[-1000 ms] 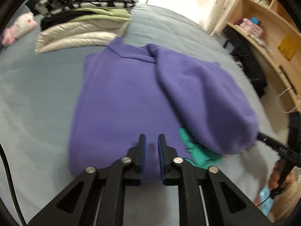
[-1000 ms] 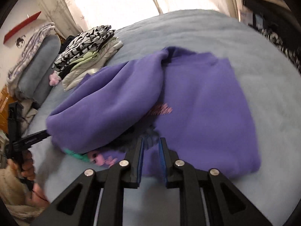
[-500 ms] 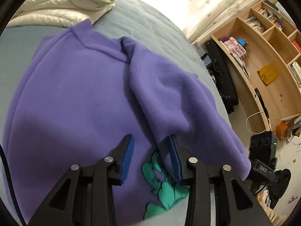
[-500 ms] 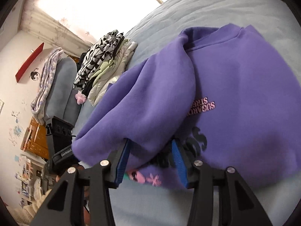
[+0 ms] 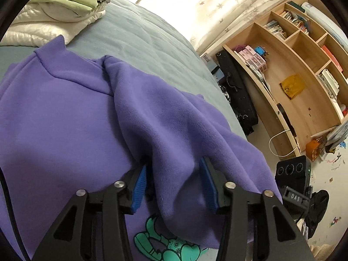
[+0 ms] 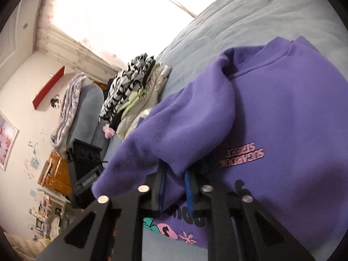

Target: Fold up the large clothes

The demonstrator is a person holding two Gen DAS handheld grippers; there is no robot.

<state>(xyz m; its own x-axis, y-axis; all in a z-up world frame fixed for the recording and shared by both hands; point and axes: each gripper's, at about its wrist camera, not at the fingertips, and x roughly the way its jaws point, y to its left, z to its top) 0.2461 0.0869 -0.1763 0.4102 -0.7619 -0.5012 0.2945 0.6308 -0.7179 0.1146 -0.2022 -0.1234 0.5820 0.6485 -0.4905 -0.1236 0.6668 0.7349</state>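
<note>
A purple sweatshirt (image 5: pixel 54 119) lies front-up on the grey-blue bed (image 5: pixel 152 43), with a teal print near its hem. One sleeve (image 5: pixel 163 119) is folded across the chest. My left gripper (image 5: pixel 174 184) straddles a ridge of that sleeve; its jaws are opening, and the fabric bulges between the blue pads (image 5: pixel 139 184). In the right wrist view the sweatshirt (image 6: pixel 293 119) shows pink lettering. There the sleeve's (image 6: pixel 184 119) lower edge hangs between the closing jaws of my right gripper (image 6: pixel 176 189), which stand narrow and pinch it.
A stack of folded clothes (image 5: pixel 54 15) sits at the head of the bed, beside a pillow (image 6: pixel 87 108). A wooden bookshelf (image 5: pixel 293 76) and a black case (image 5: pixel 237 93) stand past the bed's right side. Bare bedcover stretches beyond the collar.
My left gripper moved forward over the sleeve and its jaws spread from nearly shut. My right gripper tilted, its jaws spread around the sleeve's edge, then narrowed onto it.
</note>
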